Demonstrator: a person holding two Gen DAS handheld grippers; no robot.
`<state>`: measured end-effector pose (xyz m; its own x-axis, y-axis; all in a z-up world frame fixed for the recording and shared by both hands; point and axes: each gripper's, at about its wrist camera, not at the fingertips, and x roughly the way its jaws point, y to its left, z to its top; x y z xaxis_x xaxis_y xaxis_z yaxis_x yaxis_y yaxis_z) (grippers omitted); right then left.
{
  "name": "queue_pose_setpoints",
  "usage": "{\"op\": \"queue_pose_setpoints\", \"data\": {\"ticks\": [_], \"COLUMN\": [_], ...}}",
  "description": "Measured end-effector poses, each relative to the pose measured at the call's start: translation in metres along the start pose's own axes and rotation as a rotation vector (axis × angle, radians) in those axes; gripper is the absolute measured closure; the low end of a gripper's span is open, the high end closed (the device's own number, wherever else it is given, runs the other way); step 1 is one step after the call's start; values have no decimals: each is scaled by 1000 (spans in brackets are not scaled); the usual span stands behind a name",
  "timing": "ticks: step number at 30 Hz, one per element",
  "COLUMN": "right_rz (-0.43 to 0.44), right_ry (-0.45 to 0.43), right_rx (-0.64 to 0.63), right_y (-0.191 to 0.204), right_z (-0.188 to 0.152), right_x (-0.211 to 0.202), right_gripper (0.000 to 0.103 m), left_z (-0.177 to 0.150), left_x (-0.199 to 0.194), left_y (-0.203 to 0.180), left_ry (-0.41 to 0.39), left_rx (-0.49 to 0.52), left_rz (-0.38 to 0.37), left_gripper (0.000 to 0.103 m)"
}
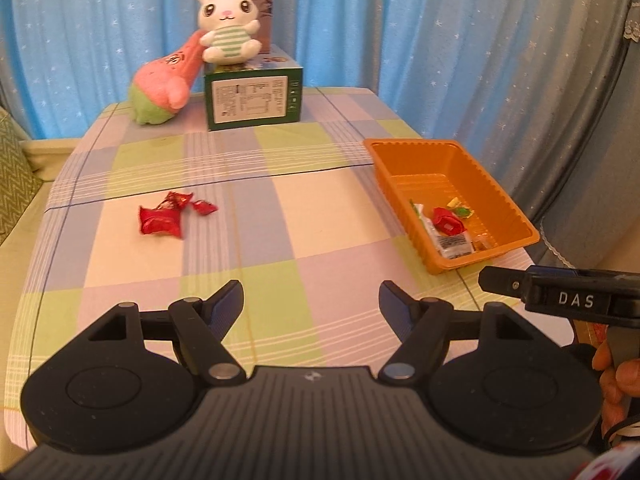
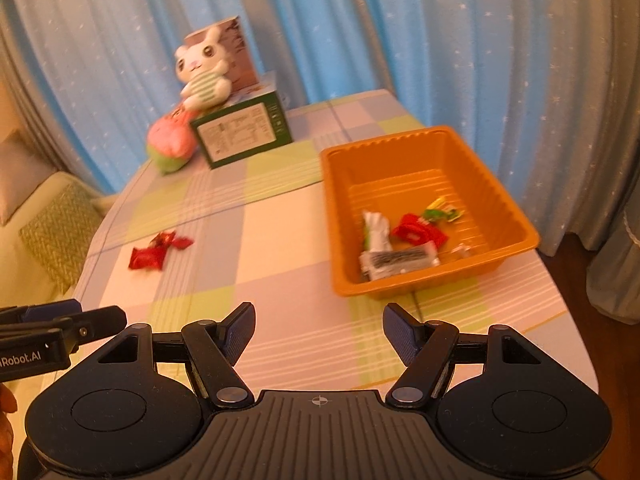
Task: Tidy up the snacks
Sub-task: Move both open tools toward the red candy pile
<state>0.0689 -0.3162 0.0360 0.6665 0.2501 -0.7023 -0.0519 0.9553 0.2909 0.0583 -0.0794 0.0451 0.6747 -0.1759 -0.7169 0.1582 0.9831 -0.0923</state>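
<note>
Red snack packets [image 1: 164, 220] [image 2: 148, 258] lie loose on the checked tablecloth, left of centre. An orange tray [image 1: 400, 152] [image 2: 332, 208] sits at the table's right edge. It holds a white packet [image 1: 448, 240] [image 2: 384, 248], a red packet [image 1: 446, 220] [image 2: 416, 232] and a green-yellow candy [image 1: 460, 210] [image 2: 440, 210]. My left gripper [image 1: 311, 296] hovers over the near part of the table, open and empty, well short of the red packets. My right gripper [image 2: 319, 316] is also open and empty, just in front of the tray's near wall. Each gripper shows at the edge of the other's view.
At the back stand a green box [image 1: 252, 100] with a white bunny plush [image 1: 230, 28] on top, and a pink-green plush [image 1: 164, 88] leaning beside it. Blue curtains hang behind. A cushioned seat [image 2: 60, 232] lies left of the table. A hand [image 1: 616, 380] grips the right tool.
</note>
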Motion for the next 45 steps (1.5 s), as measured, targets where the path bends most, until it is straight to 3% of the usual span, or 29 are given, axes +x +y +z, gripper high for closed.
{"op": "queue_pose_setpoints", "data": {"ticks": [28, 45], "right_rz": [44, 75], "right_ry": [53, 71], "right_rx": [-117, -188], "right_y": [62, 92], "right_z": [-13, 4], "right_x": [34, 102], "right_gripper": [33, 33], "left_z": [-12, 17], "left_x": [-6, 47], "left_y": [70, 144], "left_ry": [-11, 25], "left_rx": [-97, -94], "left_rz": [73, 124], "left_gripper": [31, 31]}}
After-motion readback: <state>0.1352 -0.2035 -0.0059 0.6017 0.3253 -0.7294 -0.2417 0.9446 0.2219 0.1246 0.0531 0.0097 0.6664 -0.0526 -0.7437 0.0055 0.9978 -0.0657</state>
